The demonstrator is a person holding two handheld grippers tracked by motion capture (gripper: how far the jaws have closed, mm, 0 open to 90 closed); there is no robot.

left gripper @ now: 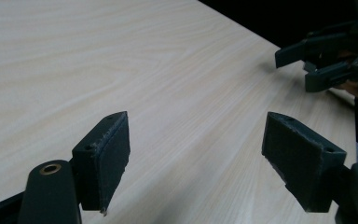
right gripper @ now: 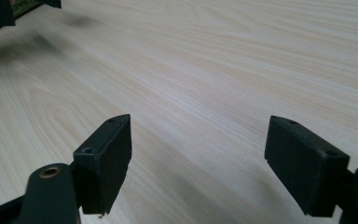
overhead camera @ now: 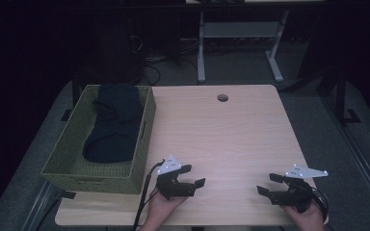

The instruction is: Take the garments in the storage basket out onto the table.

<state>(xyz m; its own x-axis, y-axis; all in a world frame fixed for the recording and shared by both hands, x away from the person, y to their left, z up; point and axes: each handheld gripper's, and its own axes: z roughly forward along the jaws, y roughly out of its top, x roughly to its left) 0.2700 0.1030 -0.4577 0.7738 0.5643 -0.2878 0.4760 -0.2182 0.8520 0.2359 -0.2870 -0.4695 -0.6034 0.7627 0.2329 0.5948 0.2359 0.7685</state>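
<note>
Two grippers, left [overhead camera: 191, 175] and right [overhead camera: 269, 184], hover near the surface's [overhead camera: 231, 139] near edge, fingers wide apart and empty, while the dark cloth [overhead camera: 113, 125] lies lengthwise near-to-far in the basket [overhead camera: 147, 139] far-left, nearer the left gripper.

Dim room, white-legged desk [overhead camera: 236, 33] behind

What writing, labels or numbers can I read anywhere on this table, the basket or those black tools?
None: no readable text in any view.
The woven green basket, the dark folded cloth inside it, the light wooden table and both hand-held grippers, left and right, carry no legible lettering.
</note>
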